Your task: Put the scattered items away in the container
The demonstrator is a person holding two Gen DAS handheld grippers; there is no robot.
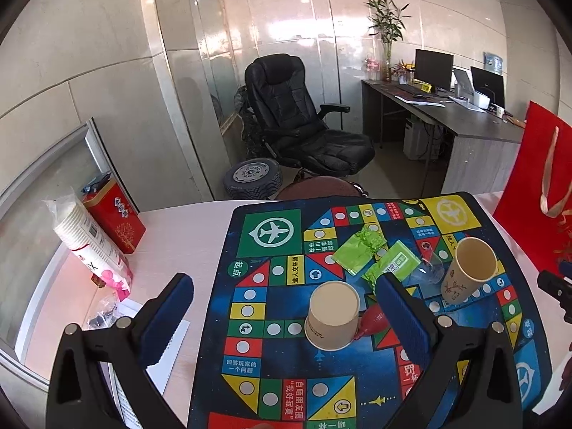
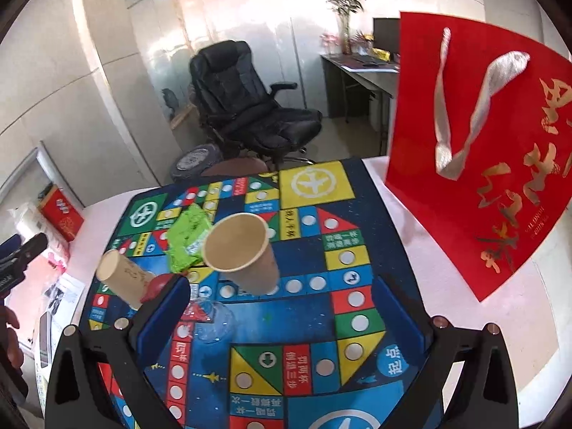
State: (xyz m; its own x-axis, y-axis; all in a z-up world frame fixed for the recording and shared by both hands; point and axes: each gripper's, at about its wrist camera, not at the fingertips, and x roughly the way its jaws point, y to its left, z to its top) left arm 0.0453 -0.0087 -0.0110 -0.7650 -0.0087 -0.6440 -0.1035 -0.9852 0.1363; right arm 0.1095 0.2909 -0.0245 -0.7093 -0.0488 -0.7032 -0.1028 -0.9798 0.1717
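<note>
On the flight-chess game mat (image 1: 271,357) an upside-down paper cup (image 1: 332,318) stands between the fingers of my open left gripper (image 1: 284,286), nearer the right finger and not touched. A small red item (image 1: 371,321) lies against that cup. Farther on are two green packets (image 1: 359,250), a clear plastic cup (image 1: 430,268) on its side and an upright paper cup (image 1: 468,268). My right gripper (image 2: 279,284) is open and empty, just short of the upright cup (image 2: 239,250); the clear cup (image 2: 214,321) lies by its left finger. A red gift bag (image 2: 482,164) stands at the right.
A sleeve of stacked paper cups (image 1: 85,236) and a red tin (image 1: 114,214) sit at the table's left, with papers (image 1: 171,343) near the left finger. Beyond the table's far edge are a black office chair (image 1: 296,118), a tyre (image 1: 252,177) and a desk (image 1: 447,114).
</note>
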